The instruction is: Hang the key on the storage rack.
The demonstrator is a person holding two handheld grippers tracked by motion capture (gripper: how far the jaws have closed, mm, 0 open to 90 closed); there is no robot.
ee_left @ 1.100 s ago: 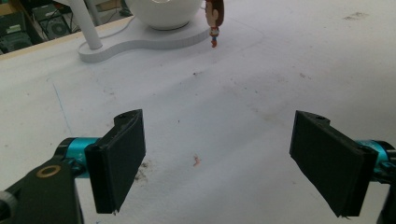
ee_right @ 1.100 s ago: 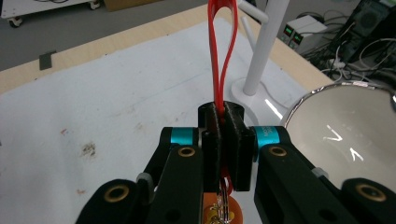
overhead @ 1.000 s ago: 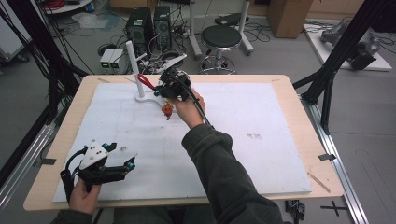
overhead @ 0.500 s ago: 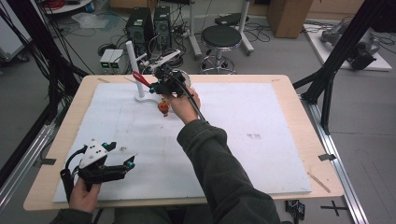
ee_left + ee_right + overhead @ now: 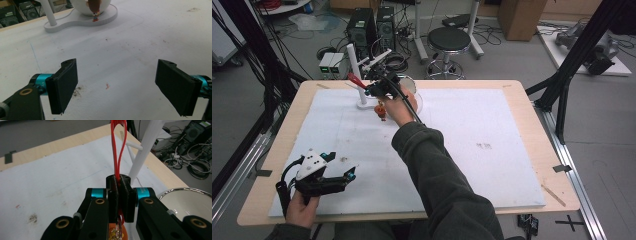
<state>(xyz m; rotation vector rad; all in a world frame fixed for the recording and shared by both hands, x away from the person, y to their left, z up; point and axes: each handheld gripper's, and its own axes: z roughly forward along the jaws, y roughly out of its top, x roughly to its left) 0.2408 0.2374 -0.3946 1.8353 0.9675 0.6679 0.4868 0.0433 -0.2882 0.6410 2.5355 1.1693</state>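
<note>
A person stands at a light wooden table (image 5: pixel 532 100) covered by a large white sheet (image 5: pixel 472 135), seen from above, with a gripper in each hand.

The right gripper (image 5: pixel 369 89), held out on a dark-sleeved arm toward the far left part of the table, has its black jaws pressed together on a thin red strap loop (image 5: pixel 119 147). In the right gripper view the loop stands up from between the closed jaws, and a small orange figurine charm (image 5: pixel 381 109) hangs below them, above the sheet. The loop's free end reaches toward a white stand with an upright post and side pegs (image 5: pixel 353 67), rising from a flat white base (image 5: pixel 367 105). The pictures do not settle whether the loop touches a peg. A round bowl with a shiny rim (image 5: pixel 190 202) sits just beside the stand.

The left gripper (image 5: pixel 343 176) rests low near the table's near left corner, well apart from the stand. In the left gripper view its two black jaws stand wide apart with nothing between them, above the stained white sheet.
</note>
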